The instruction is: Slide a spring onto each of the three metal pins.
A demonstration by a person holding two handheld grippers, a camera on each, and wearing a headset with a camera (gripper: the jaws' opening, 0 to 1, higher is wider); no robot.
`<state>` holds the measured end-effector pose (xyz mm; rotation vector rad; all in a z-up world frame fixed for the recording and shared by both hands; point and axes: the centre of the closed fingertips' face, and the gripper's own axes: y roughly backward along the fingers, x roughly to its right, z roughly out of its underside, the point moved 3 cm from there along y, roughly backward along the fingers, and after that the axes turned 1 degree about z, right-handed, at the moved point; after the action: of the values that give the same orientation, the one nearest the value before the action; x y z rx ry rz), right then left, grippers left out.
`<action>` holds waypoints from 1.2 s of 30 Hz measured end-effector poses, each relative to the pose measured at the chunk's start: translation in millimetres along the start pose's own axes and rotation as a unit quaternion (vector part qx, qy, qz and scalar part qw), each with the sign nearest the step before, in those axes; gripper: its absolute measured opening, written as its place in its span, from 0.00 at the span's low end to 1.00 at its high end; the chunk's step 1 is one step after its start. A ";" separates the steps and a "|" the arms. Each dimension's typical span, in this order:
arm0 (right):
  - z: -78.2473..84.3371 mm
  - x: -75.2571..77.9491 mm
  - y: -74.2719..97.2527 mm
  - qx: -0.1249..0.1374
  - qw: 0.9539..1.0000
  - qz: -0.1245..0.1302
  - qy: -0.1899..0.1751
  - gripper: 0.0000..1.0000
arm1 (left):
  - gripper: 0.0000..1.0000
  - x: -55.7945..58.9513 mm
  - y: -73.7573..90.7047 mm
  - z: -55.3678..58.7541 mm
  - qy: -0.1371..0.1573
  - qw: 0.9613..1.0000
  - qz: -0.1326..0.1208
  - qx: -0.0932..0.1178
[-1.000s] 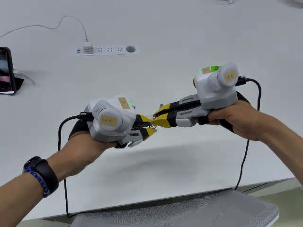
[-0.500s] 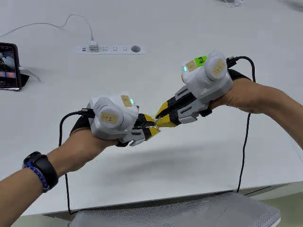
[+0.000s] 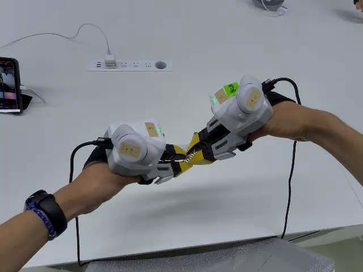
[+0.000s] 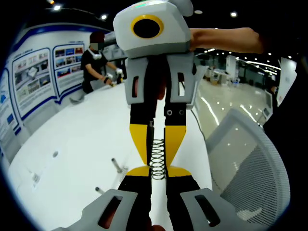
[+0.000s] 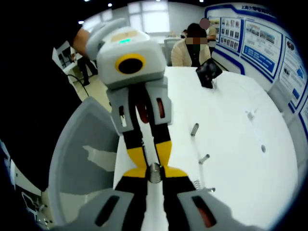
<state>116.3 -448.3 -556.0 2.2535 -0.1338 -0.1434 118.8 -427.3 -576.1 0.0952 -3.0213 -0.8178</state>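
My two grippers meet tip to tip in the air above the white table (image 3: pixel 227 34). The left gripper (image 3: pixel 174 164) (image 4: pixel 157 173) is shut on the near end of a small steel spring (image 4: pixel 157 158). The spring's far end sits between the yellow jaw tips of the right gripper (image 3: pixel 190 158) (image 4: pixel 157 143) (image 5: pixel 154 174). A thin metal pin (image 4: pixel 150 127) runs back between the right jaws, which are shut on it. Two more pins (image 5: pixel 194 129) (image 5: pixel 204 159) stand on the table beyond, and a loose spring (image 5: pixel 197 184) lies close by.
A white power strip (image 3: pixel 129 65) with a plugged-in cable lies at the far side, a phone (image 3: pixel 8 85) at the far left. A grey mesh chair (image 3: pixel 227 260) is under the table's near edge. Other people are at the table's far ends.
The right gripper has tipped downward and pushed in towards the left one, so the jaw tips now overlap. The left gripper has stayed almost in place.
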 end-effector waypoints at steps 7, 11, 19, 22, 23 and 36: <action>8.4 -3.0 5.1 0.002 1.000 0.016 -0.003 0.12 | 0.11 4.6 -8.3 -3.1 0.008 1.000 0.010 0.012; 14.1 -2.6 9.9 0.008 0.999 0.027 -0.021 0.12 | 0.11 6.4 -11.3 -5.6 0.006 1.000 0.012 0.017; 21.5 -1.9 11.7 0.008 0.999 0.034 -0.042 0.12 | 0.14 5.4 -11.8 12.4 0.018 1.000 0.005 0.002; 23.8 -1.3 10.4 0.007 0.998 0.035 -0.043 0.12 | 0.15 4.0 -5.7 18.5 0.030 1.000 -0.001 0.002; 24.7 -0.7 10.0 0.006 0.998 0.036 -0.044 0.12 | 0.15 3.2 -4.4 20.2 0.032 0.999 -0.003 0.001; 35.5 7.1 1.6 -0.018 0.997 0.043 -0.056 0.12 | 0.23 -17.8 24.0 46.4 0.075 0.995 -0.059 -0.007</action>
<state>117.9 -477.4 -577.6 2.1988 -0.2863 -0.2238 134.1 -382.2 -604.0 0.3238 -2.8920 -0.7996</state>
